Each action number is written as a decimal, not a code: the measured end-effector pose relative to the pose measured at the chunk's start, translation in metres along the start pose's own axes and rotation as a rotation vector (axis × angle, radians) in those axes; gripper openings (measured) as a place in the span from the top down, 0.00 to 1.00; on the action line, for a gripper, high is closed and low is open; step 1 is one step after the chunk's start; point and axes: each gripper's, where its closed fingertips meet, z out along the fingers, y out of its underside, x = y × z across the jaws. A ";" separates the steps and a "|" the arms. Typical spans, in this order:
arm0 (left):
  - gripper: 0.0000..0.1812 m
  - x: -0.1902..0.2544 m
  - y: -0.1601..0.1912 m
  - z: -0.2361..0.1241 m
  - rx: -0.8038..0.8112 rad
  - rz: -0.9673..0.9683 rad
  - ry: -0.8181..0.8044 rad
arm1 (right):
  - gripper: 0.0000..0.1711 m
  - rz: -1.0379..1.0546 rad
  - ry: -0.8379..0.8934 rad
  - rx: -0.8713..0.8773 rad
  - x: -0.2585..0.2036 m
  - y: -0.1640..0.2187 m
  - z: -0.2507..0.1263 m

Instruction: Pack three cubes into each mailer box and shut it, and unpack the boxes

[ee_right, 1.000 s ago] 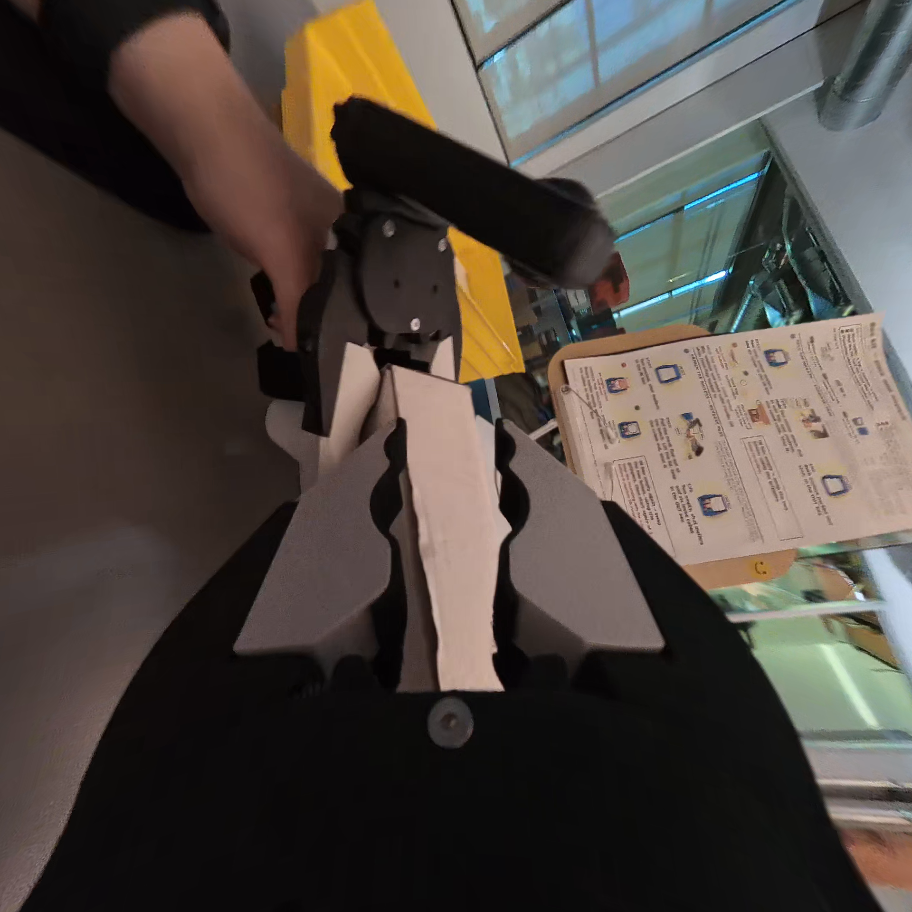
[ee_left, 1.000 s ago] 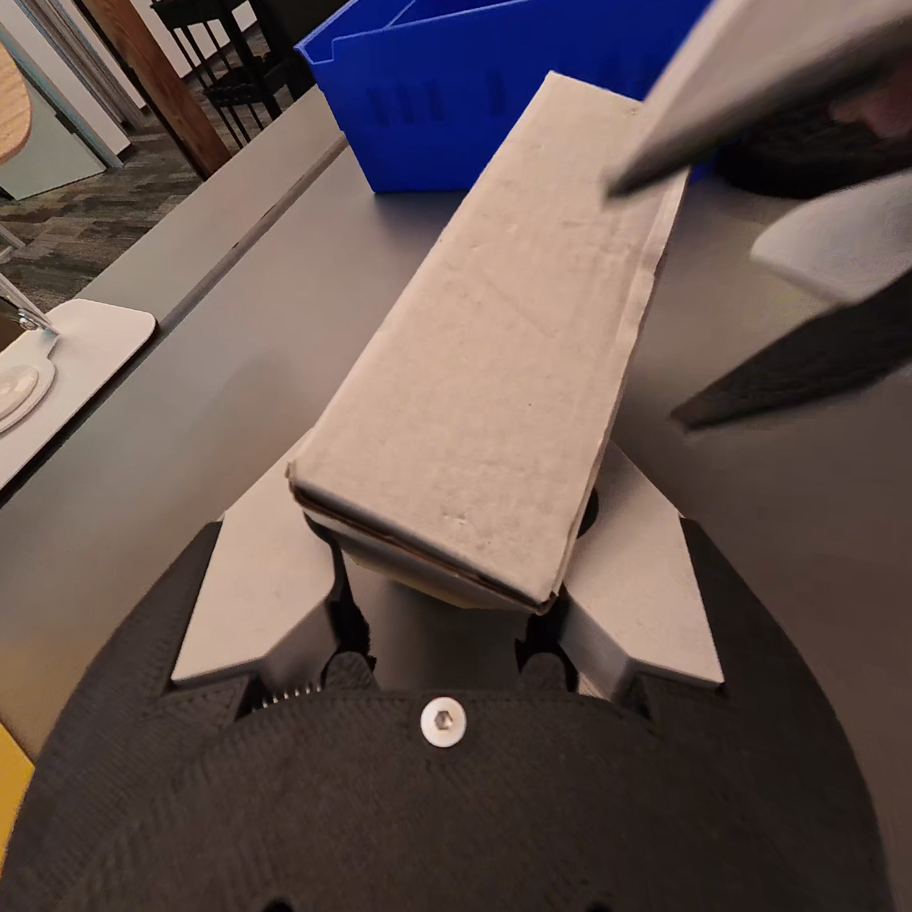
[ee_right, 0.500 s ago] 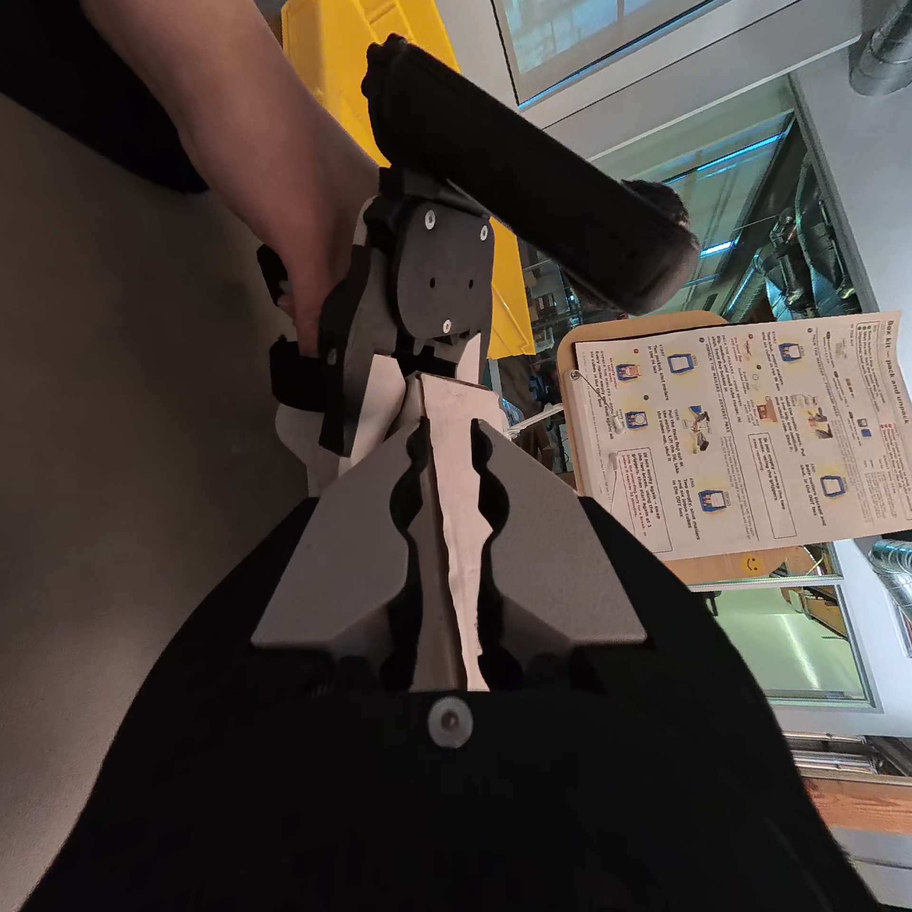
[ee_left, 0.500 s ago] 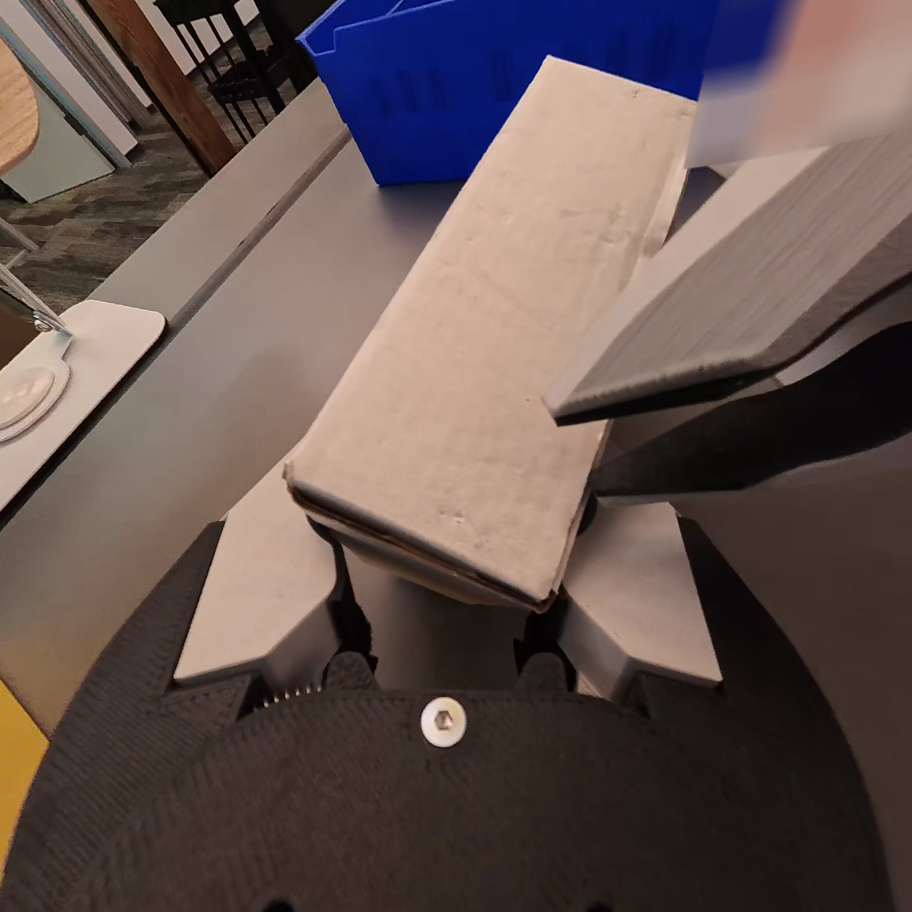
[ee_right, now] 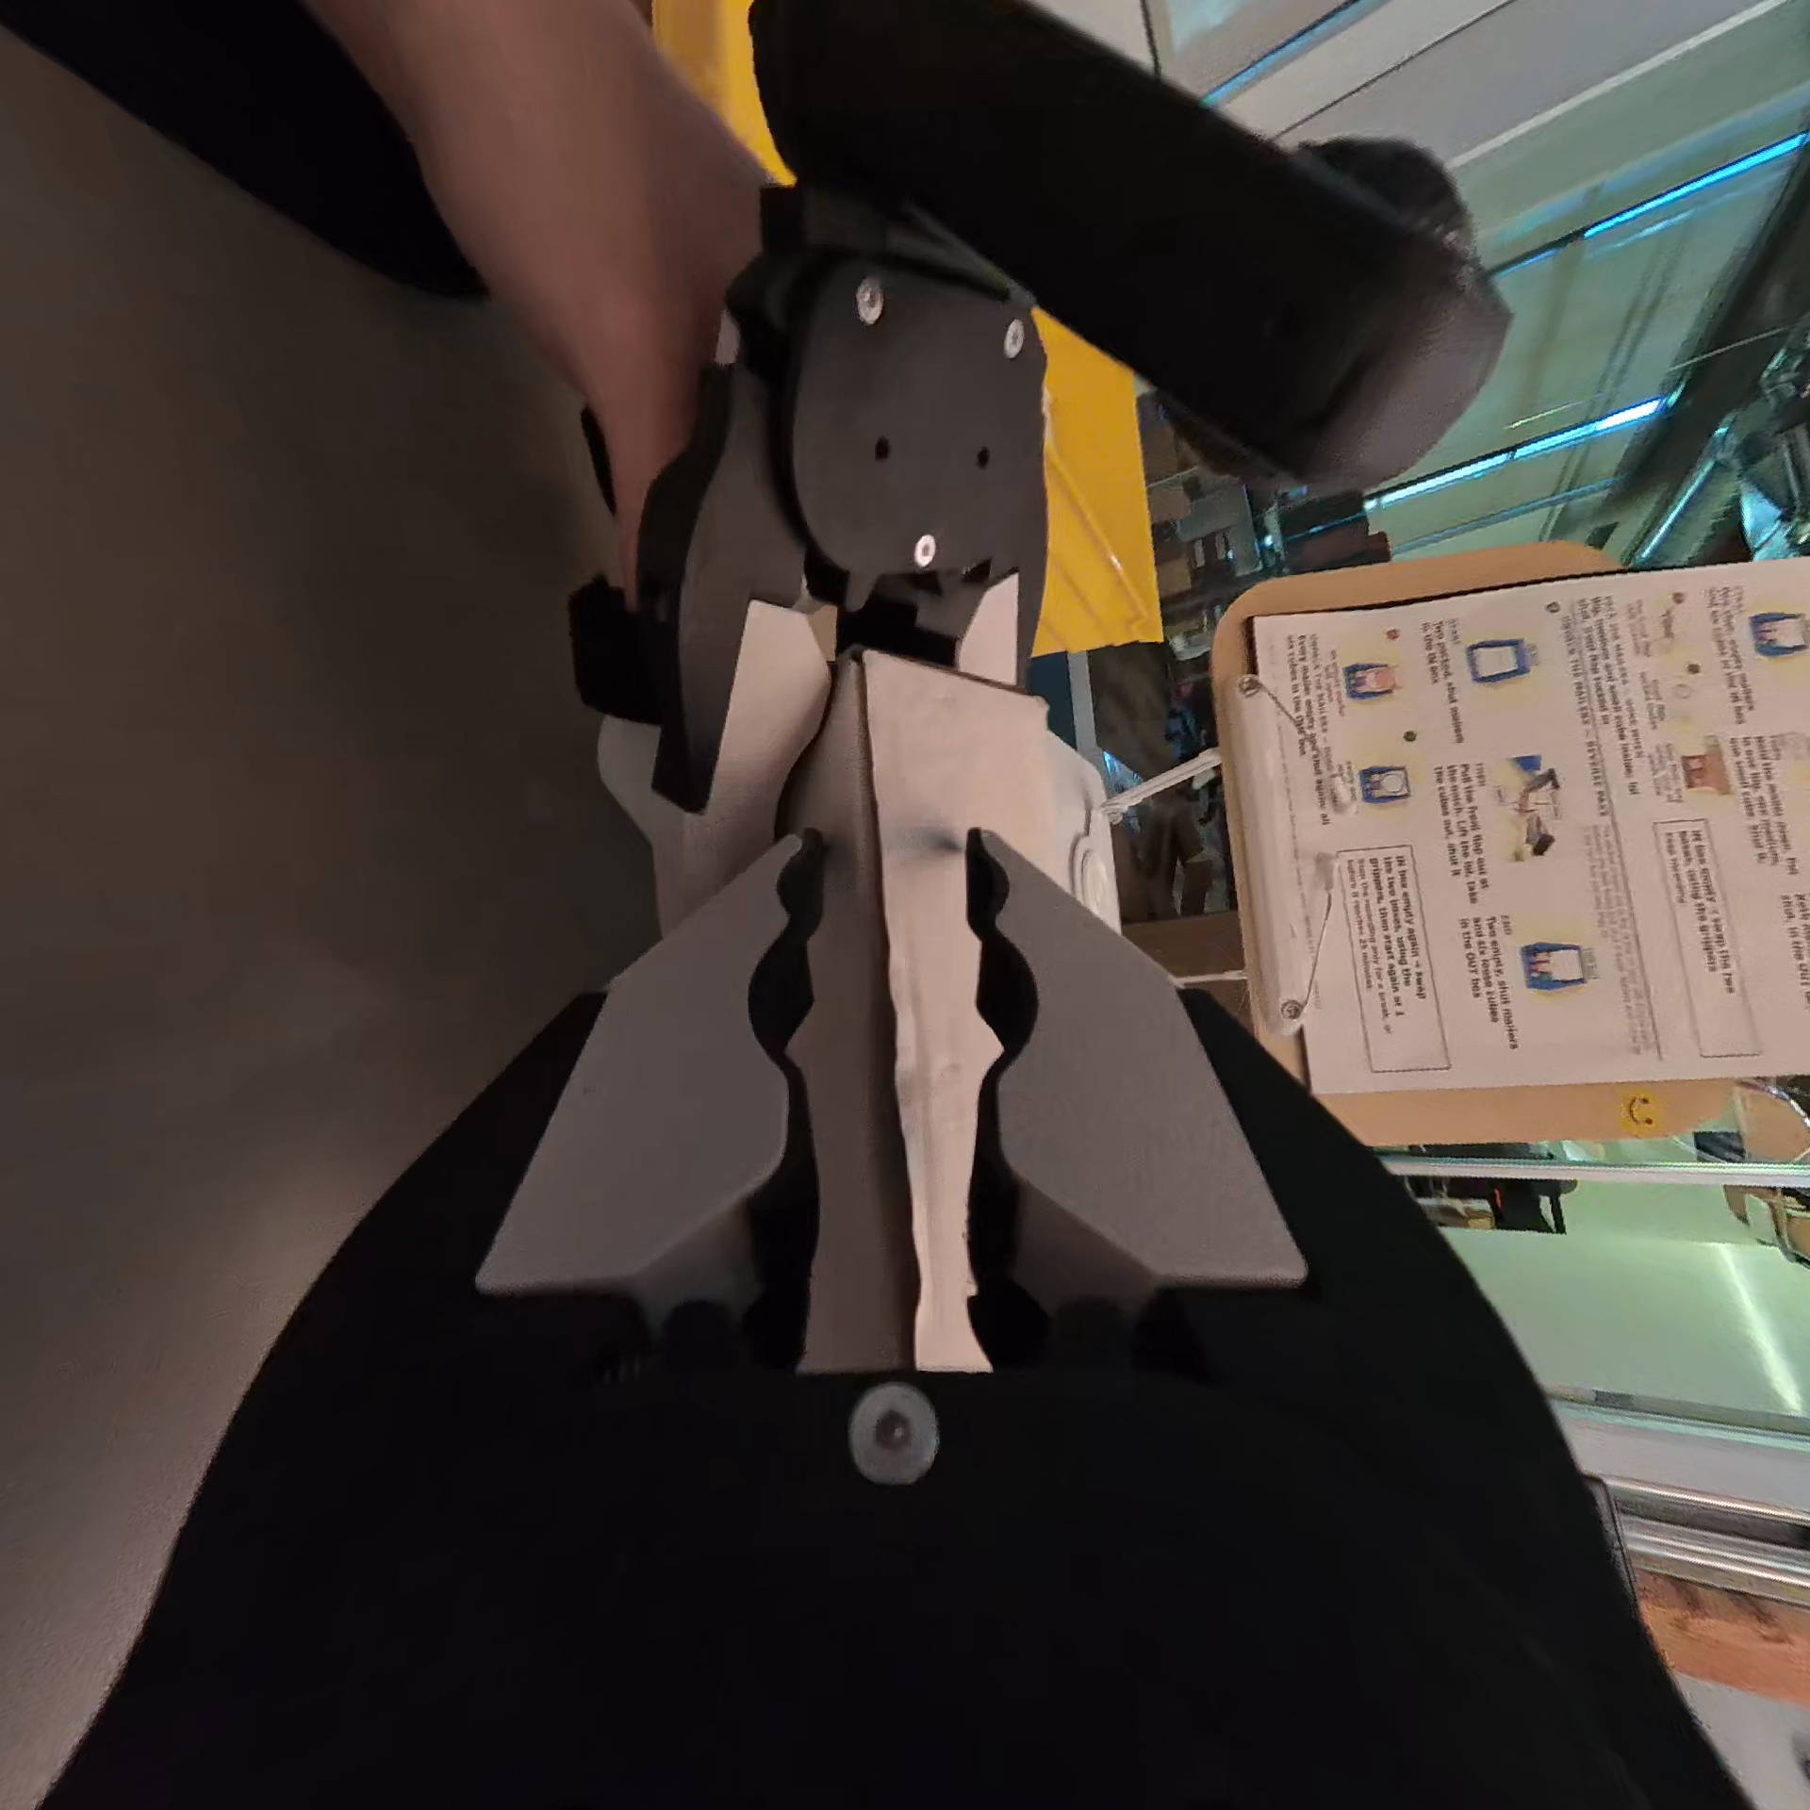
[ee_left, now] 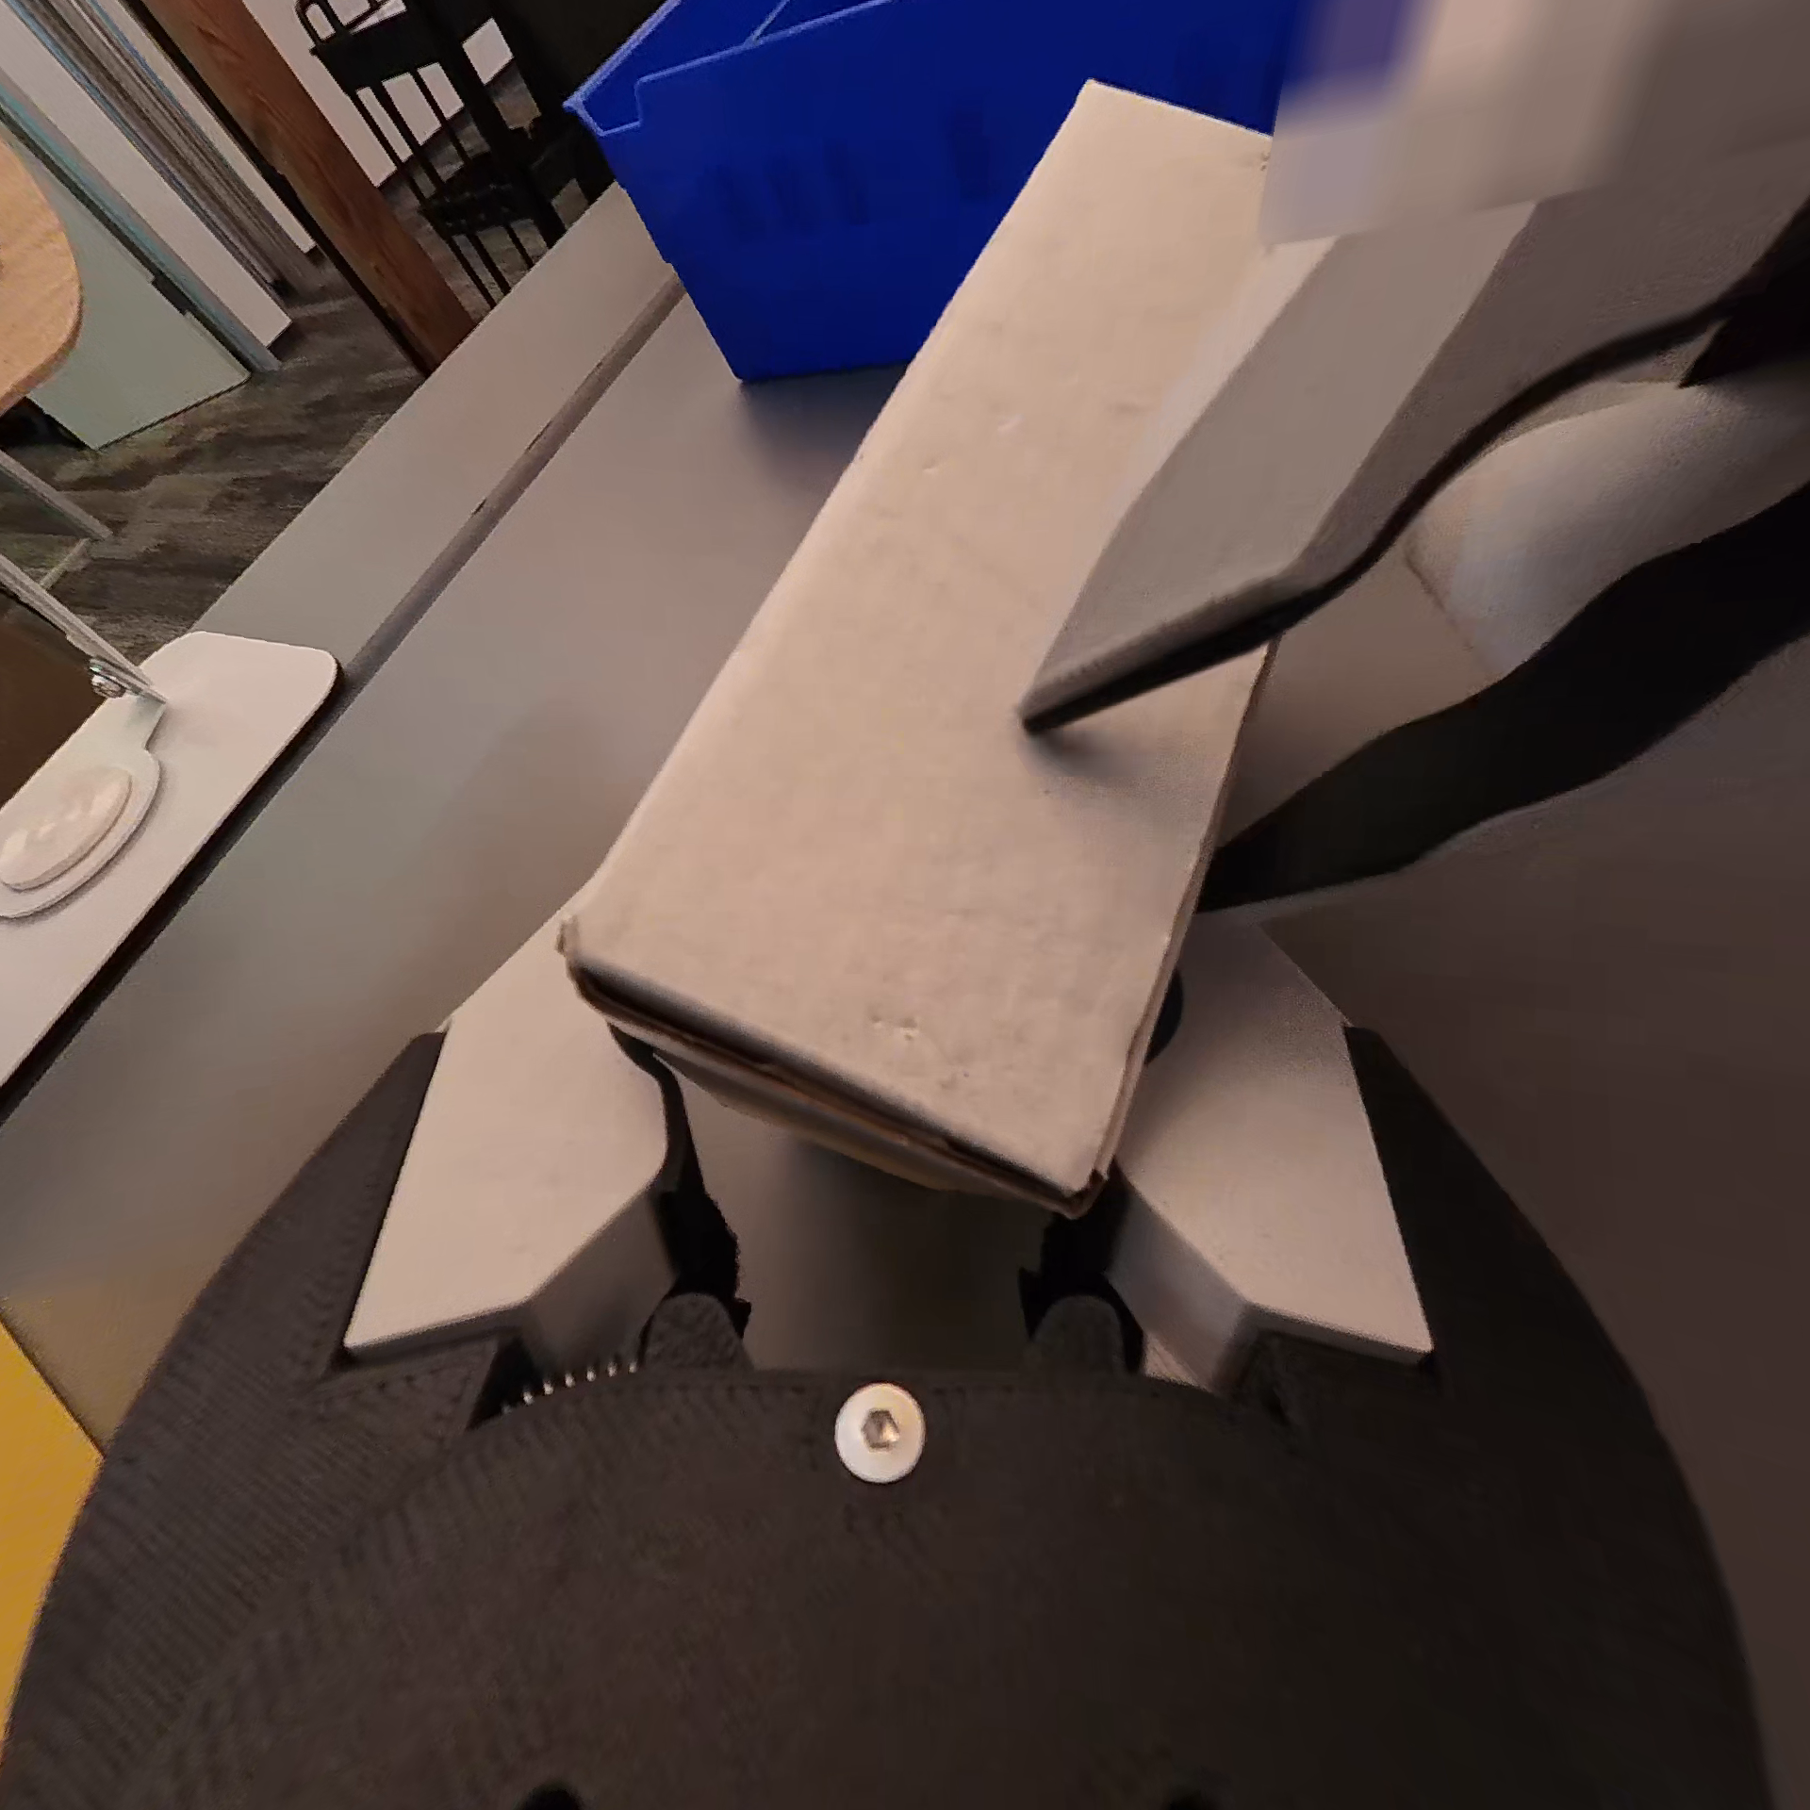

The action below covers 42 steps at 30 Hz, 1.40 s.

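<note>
- My left gripper (ee_left: 886, 1126) was clamped on the near end of the mailer box (ee_left: 960, 686), both fingers against its sides.
- Box was shut, held above the grey table (ee_left: 392, 764), long axis pointing at the blue bin (ee_left: 833, 215).
- My right gripper (ee_right: 886, 979) straddled the box's far end; jaws close around it, contact unclear, can't tell grip state.
- Yellow bin (ee_right: 1087, 490) and an instruction sheet (ee_right: 1528, 833) sat behind.
</note>
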 end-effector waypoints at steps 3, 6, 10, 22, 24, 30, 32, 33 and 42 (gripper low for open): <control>0.48 0.000 0.000 0.000 0.000 0.001 0.006 | 0.85 -0.006 0.013 0.016 0.000 -0.003 -0.001; 0.48 0.000 0.000 0.000 -0.002 0.005 0.006 | 0.86 0.013 0.021 0.041 0.003 -0.008 -0.004; 0.47 0.000 0.000 0.000 -0.003 0.002 0.008 | 0.86 0.049 0.008 0.044 0.004 -0.006 -0.003; 0.48 0.000 0.001 0.000 -0.009 0.017 0.003 | 0.85 0.131 -0.027 0.032 0.004 -0.006 -0.005; 0.48 0.000 0.001 0.000 -0.010 0.020 0.002 | 0.85 0.145 -0.032 0.028 0.004 -0.006 -0.005; 0.48 0.000 0.002 -0.001 -0.013 0.030 -0.003 | 0.86 0.177 -0.026 0.019 0.008 -0.006 -0.006; 0.48 0.000 0.002 -0.001 -0.014 0.031 -0.003 | 0.86 0.189 -0.033 0.023 0.007 -0.006 -0.006; 0.48 0.000 0.002 -0.001 -0.014 0.031 -0.003 | 0.86 0.196 -0.035 0.024 0.007 -0.006 -0.006; 0.48 -0.001 0.003 0.000 -0.021 0.031 -0.009 | 0.85 0.043 0.058 -0.007 0.011 -0.009 -0.007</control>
